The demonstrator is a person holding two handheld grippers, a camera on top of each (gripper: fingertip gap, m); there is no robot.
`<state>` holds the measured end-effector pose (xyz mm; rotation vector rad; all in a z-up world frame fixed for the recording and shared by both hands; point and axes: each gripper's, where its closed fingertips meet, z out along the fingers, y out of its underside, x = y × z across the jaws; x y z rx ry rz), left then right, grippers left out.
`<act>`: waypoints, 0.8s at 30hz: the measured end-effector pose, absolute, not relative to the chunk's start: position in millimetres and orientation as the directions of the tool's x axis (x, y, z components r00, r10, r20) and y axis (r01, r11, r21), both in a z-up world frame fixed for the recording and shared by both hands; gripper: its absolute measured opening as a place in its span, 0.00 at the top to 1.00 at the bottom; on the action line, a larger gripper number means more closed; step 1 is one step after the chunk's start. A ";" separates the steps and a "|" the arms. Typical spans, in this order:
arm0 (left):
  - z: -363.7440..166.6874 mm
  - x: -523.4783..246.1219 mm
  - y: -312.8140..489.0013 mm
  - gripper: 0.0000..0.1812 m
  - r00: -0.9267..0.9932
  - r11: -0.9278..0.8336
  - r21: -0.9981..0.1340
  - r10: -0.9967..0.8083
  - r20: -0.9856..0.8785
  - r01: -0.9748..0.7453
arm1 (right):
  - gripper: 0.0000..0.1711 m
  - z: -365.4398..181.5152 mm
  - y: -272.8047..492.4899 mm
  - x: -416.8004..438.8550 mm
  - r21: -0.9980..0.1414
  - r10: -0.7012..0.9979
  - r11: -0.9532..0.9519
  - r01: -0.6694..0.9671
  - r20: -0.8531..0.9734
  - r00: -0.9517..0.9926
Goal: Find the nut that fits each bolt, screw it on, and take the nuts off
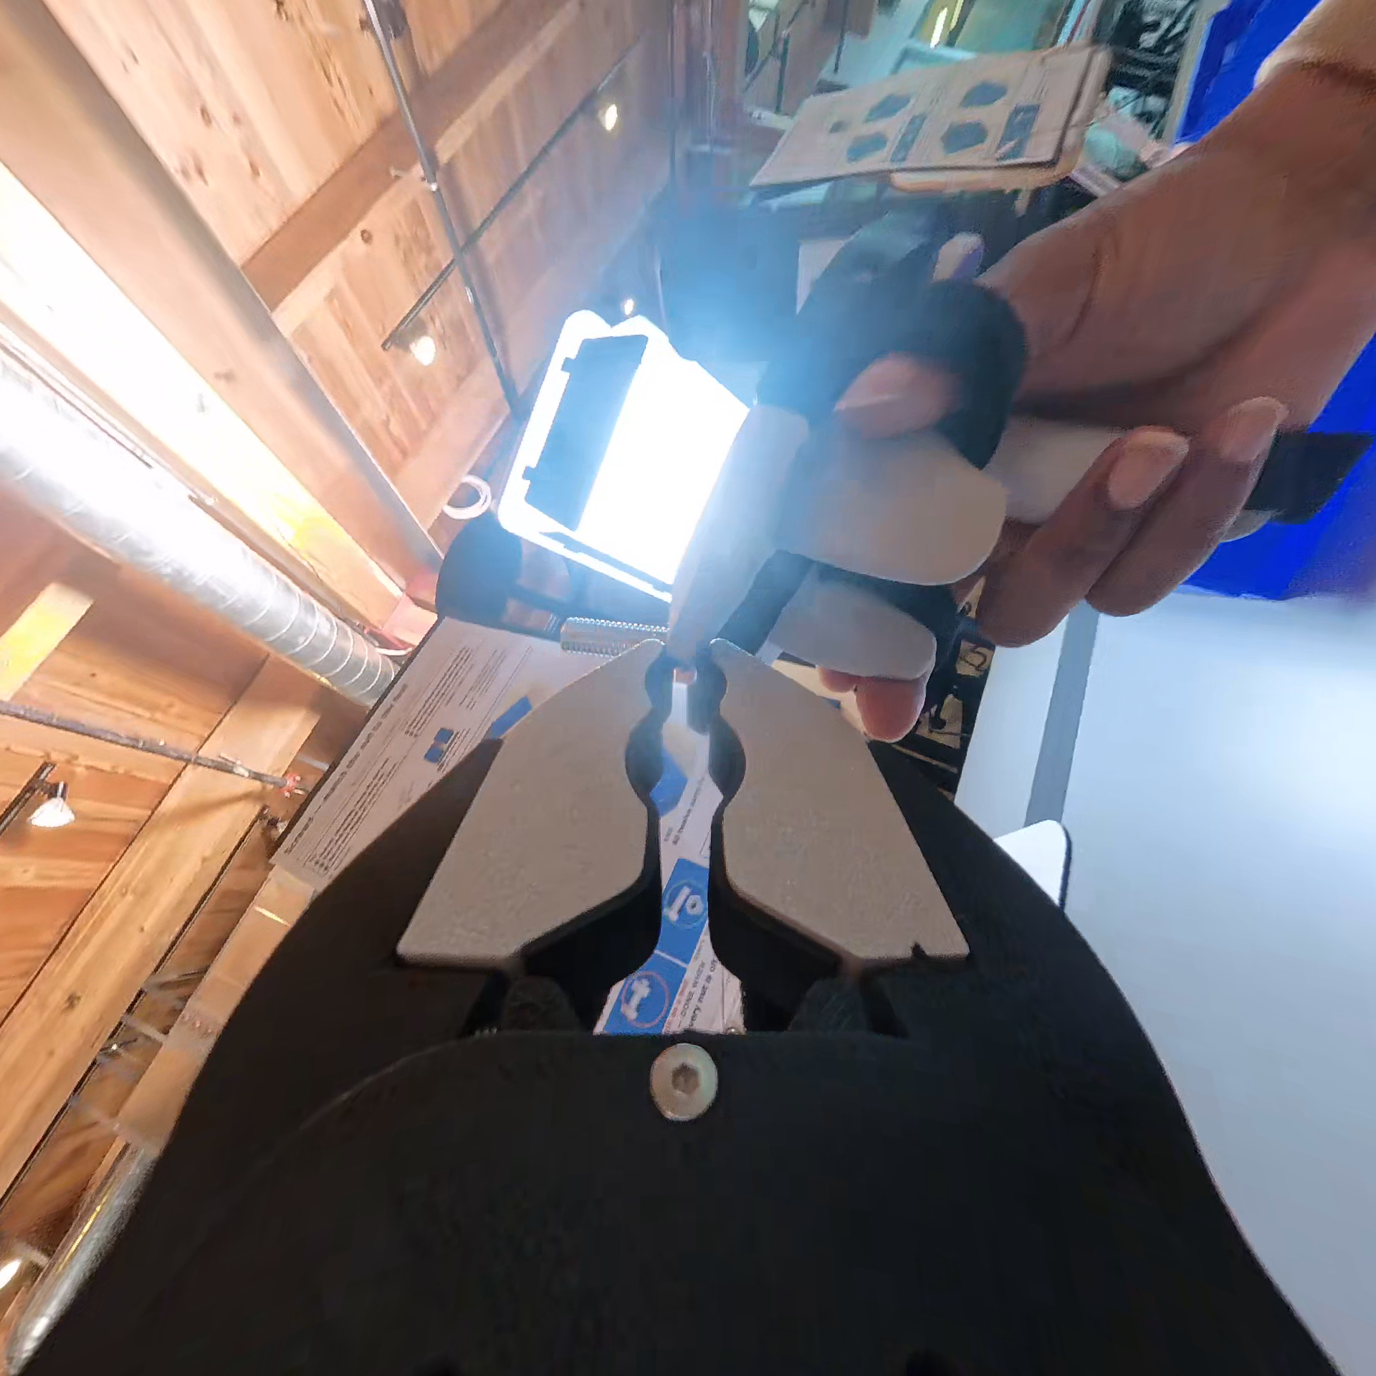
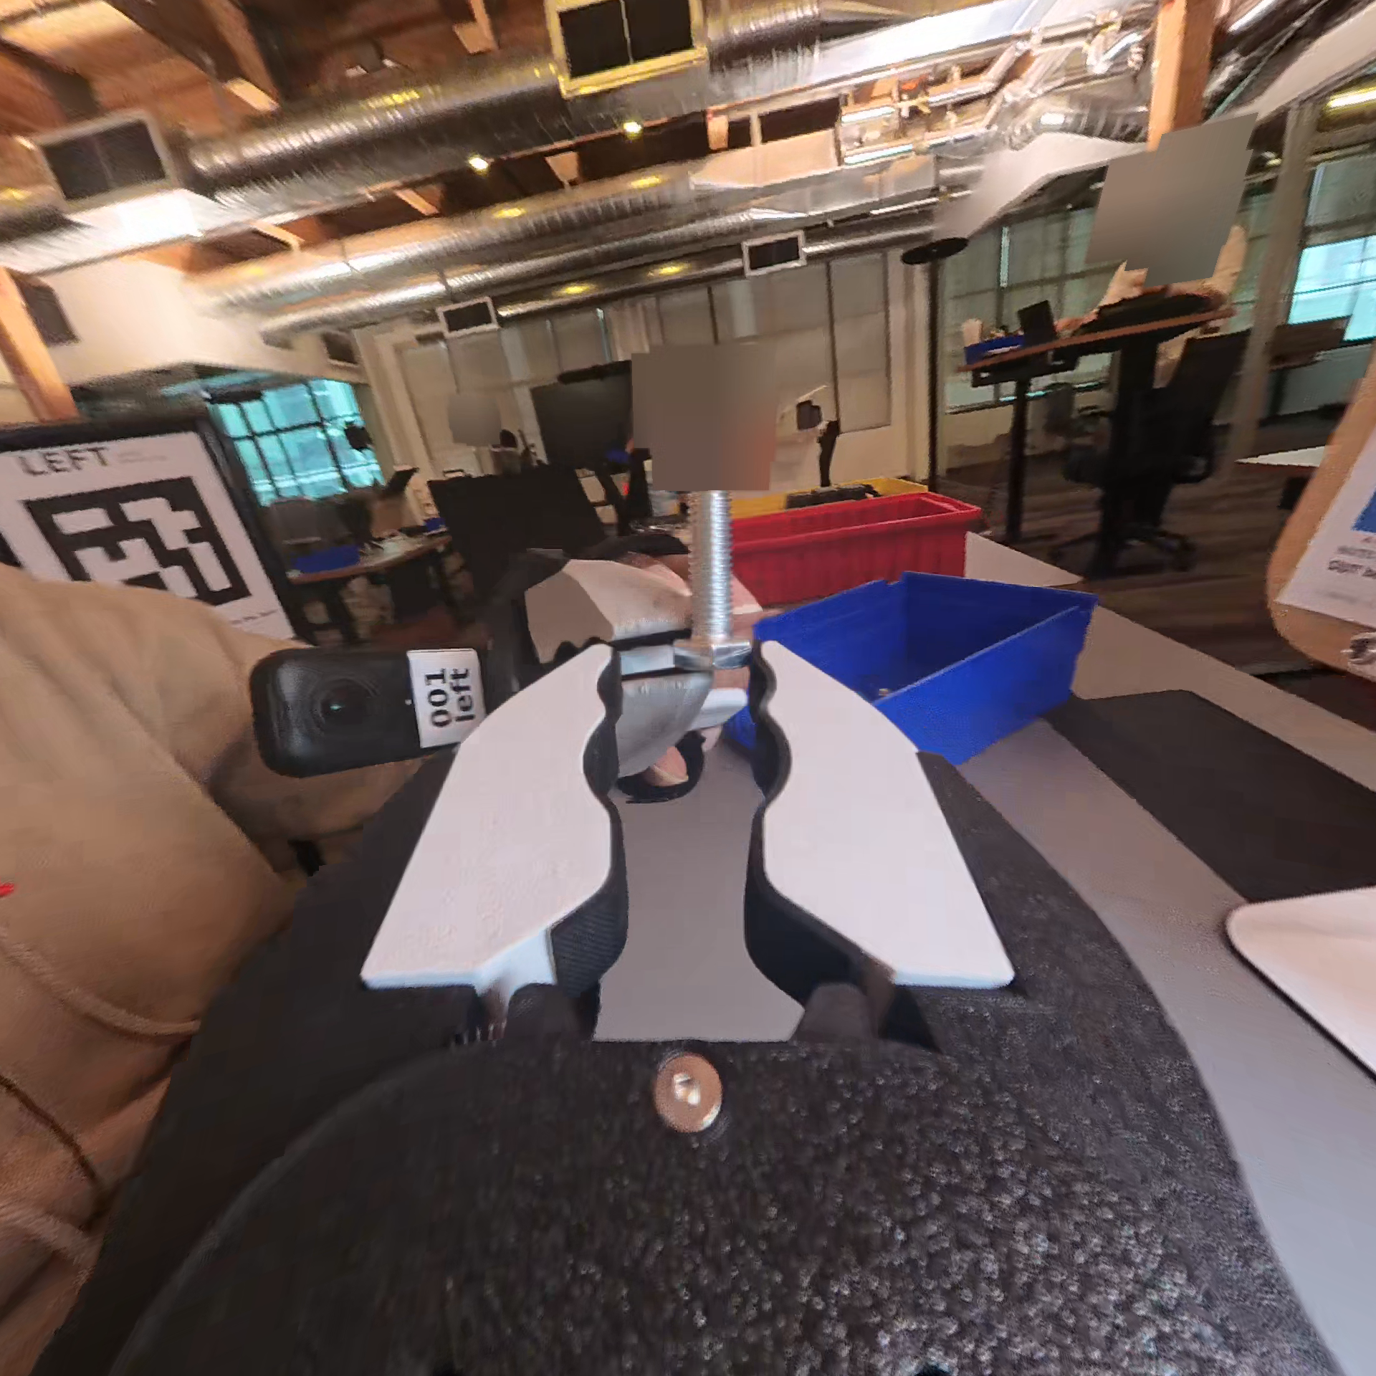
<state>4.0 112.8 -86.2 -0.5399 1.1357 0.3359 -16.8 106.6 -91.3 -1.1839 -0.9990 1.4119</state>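
Threaded steel bolt (image 2: 711,566) upright in left tongs (image 2: 674,659)

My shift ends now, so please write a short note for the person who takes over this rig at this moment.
Left tongs: shut on the head of the silver threaded steel bolt, shank pointing up.
Right tongs: open, tips either side of the bolt head, holding nothing.
Blue plastic bin: just beyond them.
Done: bolt in hand.
Left: no nut shows on the shank; find it, screw on, remove.
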 end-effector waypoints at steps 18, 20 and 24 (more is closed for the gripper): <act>-94.2 4.0 77.1 0.96 0.327 0.859 -0.217 -0.062 -0.943 -0.463 | 0.88 -96.4 77.3 -12.6 -0.978 0.983 -0.163 -0.129 -0.150 -0.105; -100.6 4.1 84.5 0.96 0.326 0.851 -0.261 -0.113 -0.938 -0.455 | 0.88 -102.3 85.5 -11.0 -0.983 0.989 -0.143 -0.112 -0.138 -0.049; -83.5 -14.3 90.4 0.78 0.347 0.583 -0.808 -0.744 -0.571 -0.080 | 0.88 -99.8 104.8 9.4 -0.979 0.990 -0.130 -0.158 -0.137 0.034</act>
